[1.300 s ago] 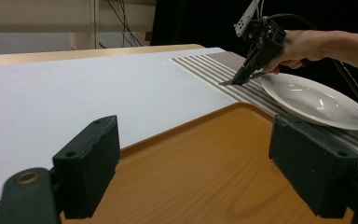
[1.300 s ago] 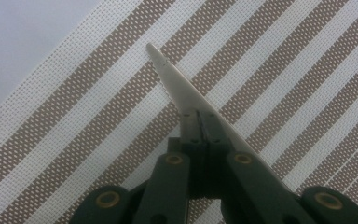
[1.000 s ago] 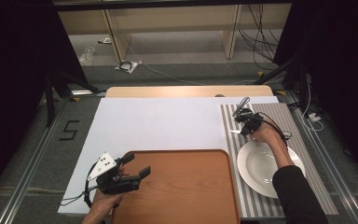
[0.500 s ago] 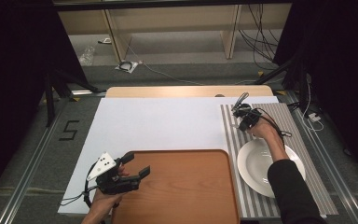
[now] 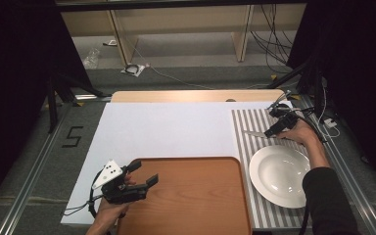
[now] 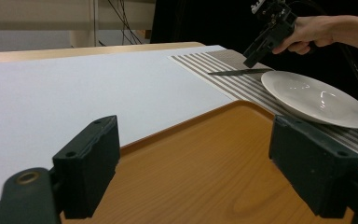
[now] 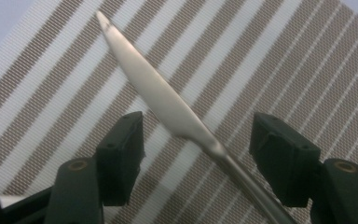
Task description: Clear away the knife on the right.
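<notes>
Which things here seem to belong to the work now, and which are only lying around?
Probably in use:
- knife, between the open jaws of the right gripper
- white plate
- striped placemat
- wooden tray, under the open left gripper

Lying about:
- cables on the floor

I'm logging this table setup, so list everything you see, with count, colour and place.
Knife: one, silver, lying on the striped mat beyond the plate, between the right gripper's open jaws.
Plate: one, white, on the mat's near part.
Mat: one, brown and white striped, right side of the table.
Tray: one, brown wood, near edge, centre.
Table cover: one, white, across the table.
Left gripper: black, open, over the tray's left edge.
Right gripper: black, open, over the knife.
</notes>
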`<state>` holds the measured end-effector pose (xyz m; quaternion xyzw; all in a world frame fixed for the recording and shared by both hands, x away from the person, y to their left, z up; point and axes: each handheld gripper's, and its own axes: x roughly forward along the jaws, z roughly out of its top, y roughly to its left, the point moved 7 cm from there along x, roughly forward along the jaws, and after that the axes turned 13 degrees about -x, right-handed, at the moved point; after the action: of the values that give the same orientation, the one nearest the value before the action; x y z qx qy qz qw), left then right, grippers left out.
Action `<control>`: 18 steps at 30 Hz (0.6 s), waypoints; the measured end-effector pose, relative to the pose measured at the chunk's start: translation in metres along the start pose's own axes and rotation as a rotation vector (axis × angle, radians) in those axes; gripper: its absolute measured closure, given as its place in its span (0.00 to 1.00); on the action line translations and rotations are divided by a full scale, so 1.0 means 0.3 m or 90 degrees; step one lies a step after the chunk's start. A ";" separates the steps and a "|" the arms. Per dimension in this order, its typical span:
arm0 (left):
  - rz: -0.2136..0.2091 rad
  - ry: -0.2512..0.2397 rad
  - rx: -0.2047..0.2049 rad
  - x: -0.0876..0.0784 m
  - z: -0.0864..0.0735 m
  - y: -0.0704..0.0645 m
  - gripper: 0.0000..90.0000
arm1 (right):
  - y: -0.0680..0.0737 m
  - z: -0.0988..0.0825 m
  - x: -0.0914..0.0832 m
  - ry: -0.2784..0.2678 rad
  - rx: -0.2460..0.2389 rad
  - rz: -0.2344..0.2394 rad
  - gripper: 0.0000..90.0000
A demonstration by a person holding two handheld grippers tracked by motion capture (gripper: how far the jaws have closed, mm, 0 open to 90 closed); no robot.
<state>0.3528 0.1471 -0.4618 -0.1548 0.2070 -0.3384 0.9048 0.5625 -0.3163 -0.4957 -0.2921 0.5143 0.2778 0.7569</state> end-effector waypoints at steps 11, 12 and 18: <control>0.001 0.002 0.000 0.001 -0.001 0.000 0.18 | -0.052 -0.087 0.017 0.036 0.017 0.003 0.38; 0.001 0.002 0.000 0.001 -0.002 0.001 0.18 | -0.053 -0.090 0.019 0.039 0.019 0.006 0.38; 0.002 0.002 0.000 0.001 -0.001 0.002 0.18 | -0.062 -0.103 0.045 0.056 0.008 0.003 0.45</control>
<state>0.3533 0.1472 -0.4625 -0.1542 0.2085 -0.3372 0.9050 0.5612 -0.3497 -0.5146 -0.2978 0.5494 0.2637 0.7348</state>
